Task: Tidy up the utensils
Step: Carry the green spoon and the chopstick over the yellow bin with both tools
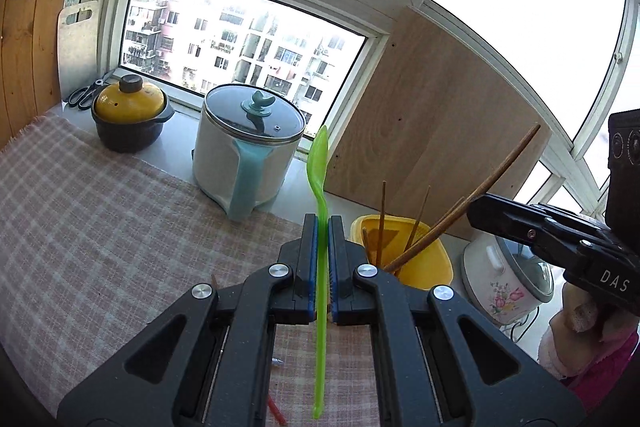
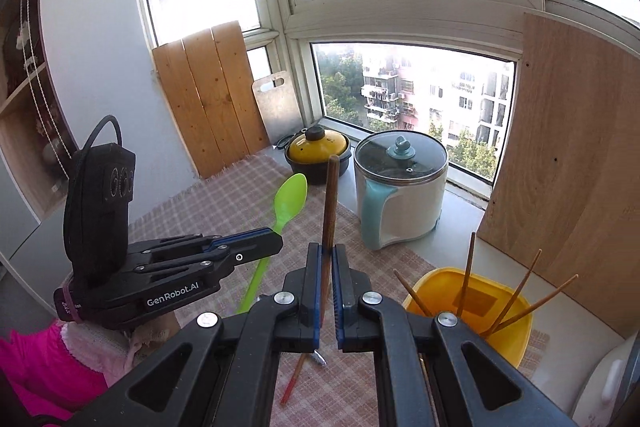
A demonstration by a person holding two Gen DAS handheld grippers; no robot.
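Note:
My left gripper (image 1: 323, 223) is shut on a green plastic spoon (image 1: 319, 163), held upright with the bowl up above the checked cloth; it also shows in the right wrist view (image 2: 276, 241) with the spoon (image 2: 289, 201). My right gripper (image 2: 327, 251) is shut on a brown wooden chopstick (image 2: 330, 199), held upright. In the left wrist view that gripper (image 1: 474, 209) holds the chopstick (image 1: 500, 163) slanting over the yellow holder (image 1: 424, 267). The yellow holder (image 2: 508, 311) holds several chopsticks. A red-tipped chopstick (image 2: 294, 379) lies on the cloth below.
A white and blue electric pot (image 1: 250, 147) and a yellow-lidded black pot (image 1: 130, 115) stand by the window. A wooden board (image 1: 432, 131) leans behind the holder. A flowered rice cooker (image 1: 504, 279) stands right of the holder. Scissors (image 1: 86, 93) lie in the corner.

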